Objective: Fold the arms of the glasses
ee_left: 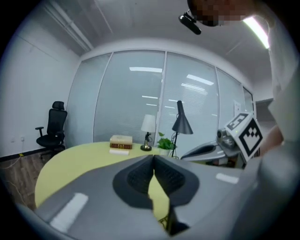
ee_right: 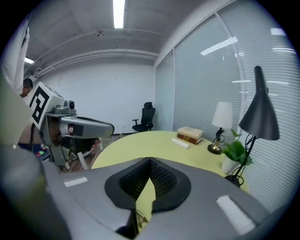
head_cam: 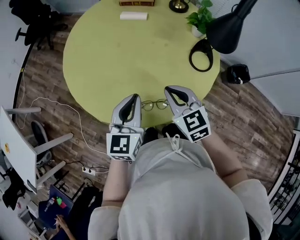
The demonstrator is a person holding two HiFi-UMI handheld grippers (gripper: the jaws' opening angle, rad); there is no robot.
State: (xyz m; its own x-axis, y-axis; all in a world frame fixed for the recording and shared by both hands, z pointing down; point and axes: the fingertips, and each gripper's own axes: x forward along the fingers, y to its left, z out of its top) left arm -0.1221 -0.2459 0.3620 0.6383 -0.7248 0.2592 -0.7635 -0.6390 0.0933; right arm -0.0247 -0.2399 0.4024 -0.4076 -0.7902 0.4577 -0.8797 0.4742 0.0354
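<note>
The thin-framed glasses (head_cam: 155,104) lie on the round yellow-green table (head_cam: 117,61) near its front edge, and their arms are too small to make out. Both grippers hang above and in front of them, close to the person's chest. My left gripper (head_cam: 136,95) is to the left of the glasses, with its jaws shut on nothing. My right gripper (head_cam: 167,88) is to their right, also shut and empty. In the left gripper view the pads (ee_left: 140,176) meet at the tip, and a sliver of the glasses (ee_left: 161,222) shows below. In the right gripper view the glasses (ee_right: 141,219) peek out under the shut pads (ee_right: 161,178).
A black desk lamp (head_cam: 227,26) with a ring base (head_cam: 201,55) stands at the table's right, beside a potted plant (head_cam: 201,16). A white case (head_cam: 133,16), books (head_cam: 137,3) and a small lamp base (head_cam: 179,5) line the far edge. An office chair (head_cam: 33,23) stands at the far left.
</note>
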